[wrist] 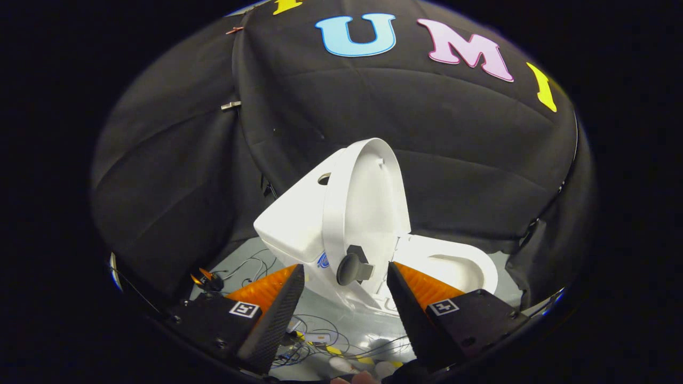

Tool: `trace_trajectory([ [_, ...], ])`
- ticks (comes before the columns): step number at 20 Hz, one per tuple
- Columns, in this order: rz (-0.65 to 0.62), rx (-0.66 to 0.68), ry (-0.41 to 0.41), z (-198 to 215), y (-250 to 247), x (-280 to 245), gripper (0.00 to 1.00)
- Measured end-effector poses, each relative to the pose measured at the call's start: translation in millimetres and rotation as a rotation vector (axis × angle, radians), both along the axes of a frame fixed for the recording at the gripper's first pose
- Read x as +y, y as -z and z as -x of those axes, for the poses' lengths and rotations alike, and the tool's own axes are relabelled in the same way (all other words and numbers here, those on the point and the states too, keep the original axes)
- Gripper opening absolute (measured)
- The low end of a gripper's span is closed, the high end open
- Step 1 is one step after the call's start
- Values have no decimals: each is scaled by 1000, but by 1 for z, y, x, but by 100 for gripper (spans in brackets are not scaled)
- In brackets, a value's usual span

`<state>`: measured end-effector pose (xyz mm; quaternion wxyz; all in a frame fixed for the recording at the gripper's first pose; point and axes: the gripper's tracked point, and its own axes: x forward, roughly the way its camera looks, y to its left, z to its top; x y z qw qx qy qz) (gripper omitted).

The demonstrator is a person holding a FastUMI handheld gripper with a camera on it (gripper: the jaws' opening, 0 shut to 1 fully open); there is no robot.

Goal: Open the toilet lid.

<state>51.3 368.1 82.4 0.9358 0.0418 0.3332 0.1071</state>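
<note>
Gripper (346, 272): fingers stood spread wide, pinching nothing.
Lid (368, 208): raised upright beside the tank (291, 218), its dark knob (352, 266) between the fingertips.
Bowl (453, 261): uncovered, right of the lid.
Cables (320, 341): near floor, below.

Gripper (346, 277) open, jaws spread wide, fingers apart and pressing on nothing. Left finger (277, 309) angles inward from lower left, tip pointing up and forward. Right finger (413, 314) mirrors it from lower right. Both tips level with each other, gripper tilted slightly, looking forward and somewhat down. Square marker tag on each finger base. Sliver of person's hand (355, 379) visible just behind fingers, at gripper's rear, mostly hidden.
</note>
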Motion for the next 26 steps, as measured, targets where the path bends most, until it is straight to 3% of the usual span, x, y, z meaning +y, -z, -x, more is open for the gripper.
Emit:
trace_trajectory([
  [6,-30,-50,-23,11,-26,-30,100],
  [14,-85,-72,-11,11,-21,-92,100],
  [26,-84,-142,173,-18,43,-255,100],
])
